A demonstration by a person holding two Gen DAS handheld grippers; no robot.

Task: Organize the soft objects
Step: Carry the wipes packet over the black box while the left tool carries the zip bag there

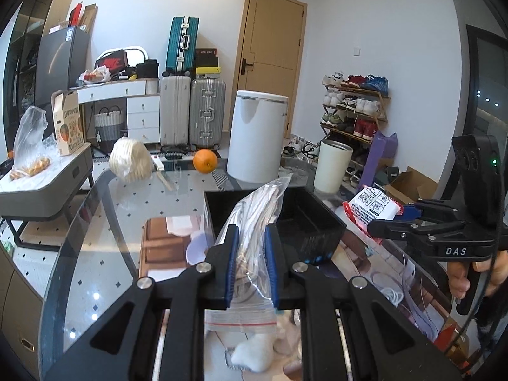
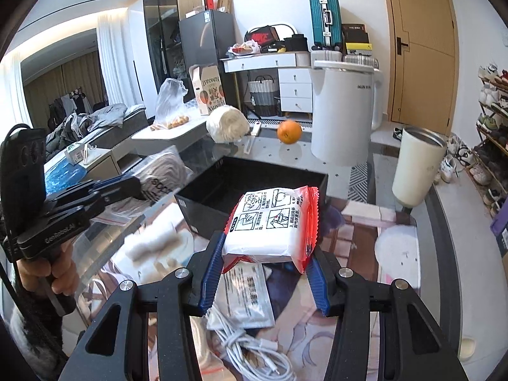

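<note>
Left wrist view: the left gripper (image 1: 250, 263) pinches a clear zip bag (image 1: 254, 222) between its blue pads, jaws nearly closed, above a glass table (image 1: 104, 222). Just ahead of its fingertips sits an open black bin (image 1: 304, 219), with an orange (image 1: 205, 161) farther on. To its right, the right gripper (image 2: 265, 273) clamps a red-and-white packet (image 2: 273, 222) at mid-width, the packet lifted just short of the same bin; white cables (image 2: 254, 349) and a flat pouch (image 2: 247, 295) lie beneath its jaws
</note>
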